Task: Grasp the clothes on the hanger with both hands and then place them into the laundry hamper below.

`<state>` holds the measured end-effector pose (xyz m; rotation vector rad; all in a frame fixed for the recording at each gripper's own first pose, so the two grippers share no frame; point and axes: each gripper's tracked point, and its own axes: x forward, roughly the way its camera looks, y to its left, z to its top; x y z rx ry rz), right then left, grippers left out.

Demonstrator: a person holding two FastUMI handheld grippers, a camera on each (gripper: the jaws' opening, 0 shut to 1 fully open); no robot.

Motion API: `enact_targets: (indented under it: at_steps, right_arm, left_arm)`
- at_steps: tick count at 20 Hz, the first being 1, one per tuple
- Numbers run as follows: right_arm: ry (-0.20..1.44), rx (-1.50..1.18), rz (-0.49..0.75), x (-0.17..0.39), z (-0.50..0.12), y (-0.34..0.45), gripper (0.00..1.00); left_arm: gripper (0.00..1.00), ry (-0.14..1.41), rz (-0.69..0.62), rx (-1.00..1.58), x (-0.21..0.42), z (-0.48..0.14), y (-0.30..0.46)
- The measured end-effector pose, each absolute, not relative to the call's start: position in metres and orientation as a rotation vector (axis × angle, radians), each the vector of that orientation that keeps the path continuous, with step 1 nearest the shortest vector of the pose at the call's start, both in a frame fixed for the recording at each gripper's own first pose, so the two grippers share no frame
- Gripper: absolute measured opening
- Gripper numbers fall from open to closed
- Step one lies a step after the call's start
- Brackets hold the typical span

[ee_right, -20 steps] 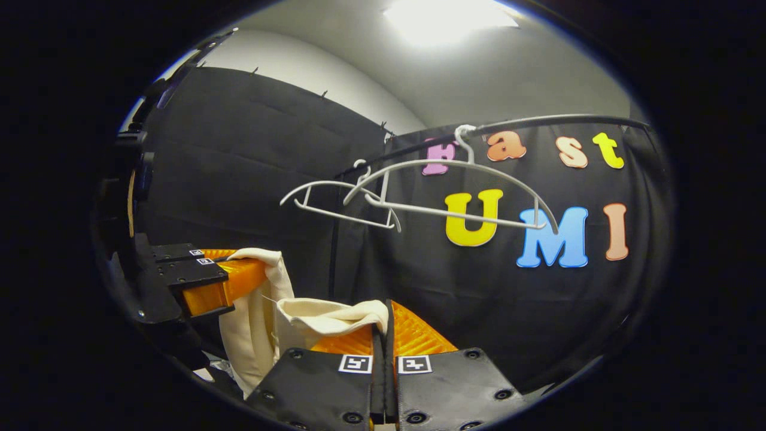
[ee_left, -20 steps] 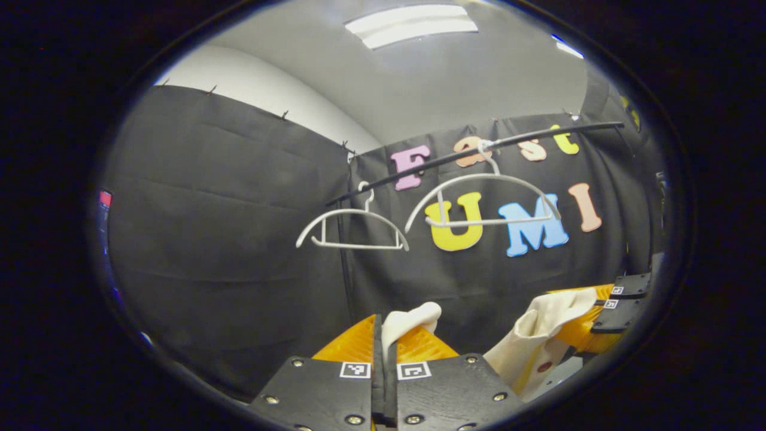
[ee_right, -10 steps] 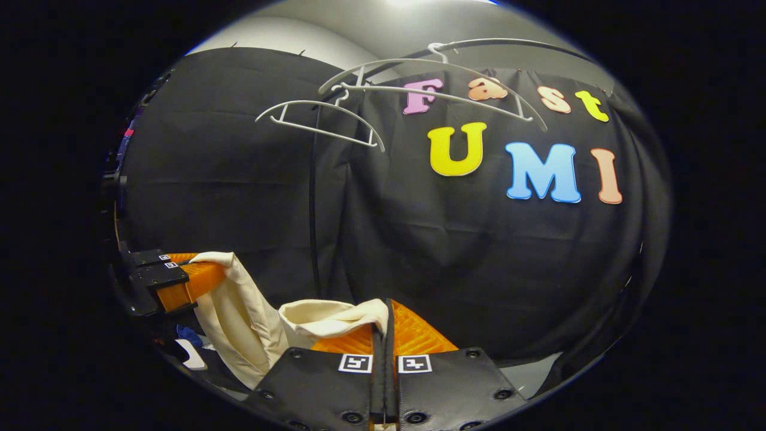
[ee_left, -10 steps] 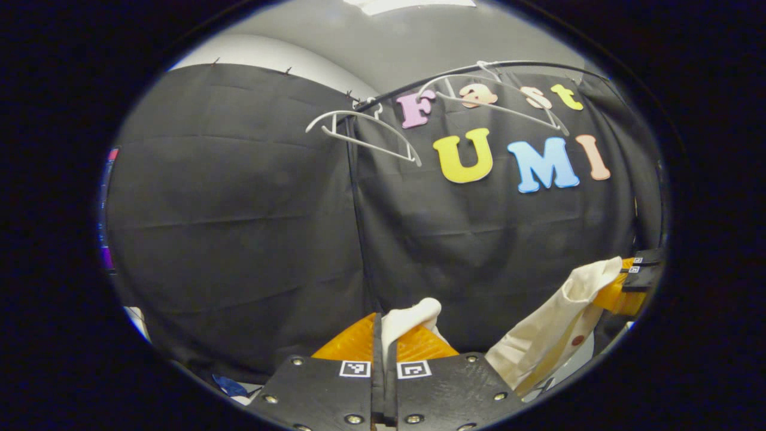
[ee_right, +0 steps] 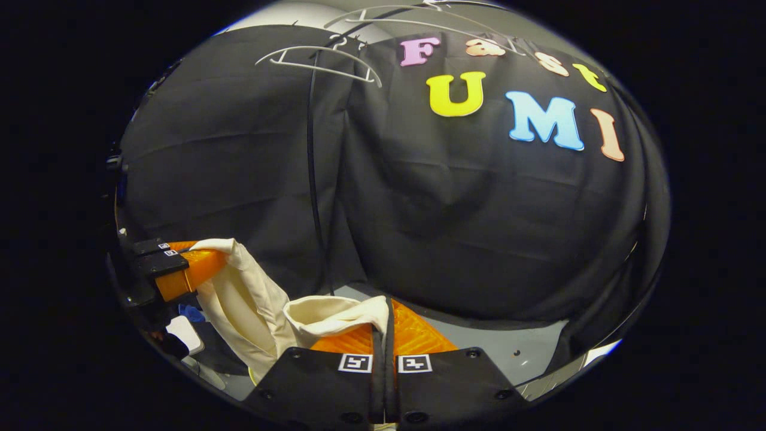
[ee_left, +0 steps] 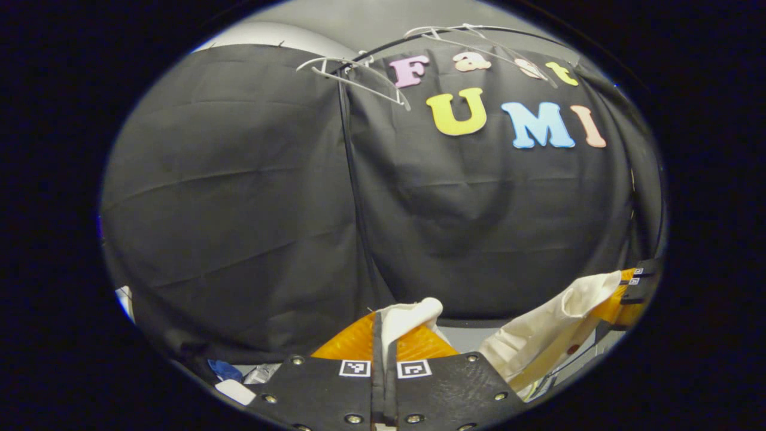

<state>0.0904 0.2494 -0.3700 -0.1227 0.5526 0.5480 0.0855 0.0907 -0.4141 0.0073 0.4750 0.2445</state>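
A cream garment hangs between my two grippers, off the hangers. My left gripper (ee_left: 386, 320) is shut on a fold of the garment (ee_left: 407, 312) that sticks up between its fingers. My right gripper (ee_right: 386, 311) is shut on the other end of the cream garment (ee_right: 326, 317). In the left gripper view the cloth (ee_left: 550, 335) stretches to the right gripper (ee_left: 631, 287) at the lower right. In the right gripper view it drapes (ee_right: 239, 293) to the left gripper (ee_right: 179, 269) at the left. Two bare white hangers (ee_left: 353, 72) (ee_right: 323, 60) hang on the black rail high above.
The black rail (ee_right: 383, 12) crosses the top with a thin black pole (ee_right: 311, 179) running down from it. A grey floor (ee_right: 508, 347) lies at the foot of the black cloth wall. Blue and white items (ee_left: 230, 377) lie at the lower left.
Both grippers have gone down with the garment held between them. The hangers and rail have risen to the top of both views, and the floor has come into sight.
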Motion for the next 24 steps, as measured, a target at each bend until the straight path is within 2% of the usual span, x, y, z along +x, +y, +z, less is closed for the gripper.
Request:
enact_targets:
  at_steps: [5, 12, 13, 15, 16, 17, 19, 20, 21, 22, 24]
  right_arm:
    - [0.733, -0.139, 0.541, 0.068, -0.436, 0.246, 0.02]
    - [0.927, -0.214, 0.525, 0.044, -0.481, 0.235, 0.02]
    - [0.965, -0.224, 0.523, 0.037, -0.485, 0.233, 0.09]
    - [0.997, -0.233, 0.514, 0.031, -0.488, 0.223, 0.12]
    - [0.993, -0.226, 0.518, 0.03, -0.479, 0.222, 0.32]
    - [0.978, -0.219, 0.524, 0.03, -0.47, 0.222, 0.39]
    - [0.942, -0.223, 0.535, 0.032, -0.445, 0.22, 0.64]
    - [0.922, -0.225, 0.541, 0.034, -0.431, 0.219, 0.78]
    - [0.9, -0.23, 0.54, 0.034, -0.417, 0.216, 0.86]
    - [0.878, -0.234, 0.531, 0.037, -0.402, 0.212, 1.0]
    - [0.838, -0.219, 0.518, 0.039, -0.372, 0.205, 1.0]
  left_arm:
    - [0.01, 0.626, 0.218, 0.031, 0.061, -0.48, 0.079]
    - [0.01, 0.852, 0.178, 0.007, 0.007, -0.548, 0.056]
    - [0.02, 0.887, 0.171, -0.006, -0.002, -0.549, 0.051]
    - [0.04, 0.923, 0.155, -0.017, -0.01, -0.539, 0.045]
    - [0.25, 0.932, 0.137, -0.012, -0.011, -0.539, 0.041]
    - [0.45, 0.925, 0.128, 0.003, -0.012, -0.534, 0.041]
    - [0.87, 0.88, 0.116, 0.047, -0.007, -0.51, 0.044]
    - [0.87, 0.86, 0.116, 0.059, -0.005, -0.495, 0.045]
    - [0.88, 0.841, 0.113, 0.062, -0.008, -0.475, 0.044]
    - [0.89, 0.817, 0.11, 0.061, -0.006, -0.457, 0.043]
    - [0.88, 0.75, 0.109, 0.07, 0.002, -0.417, 0.046]
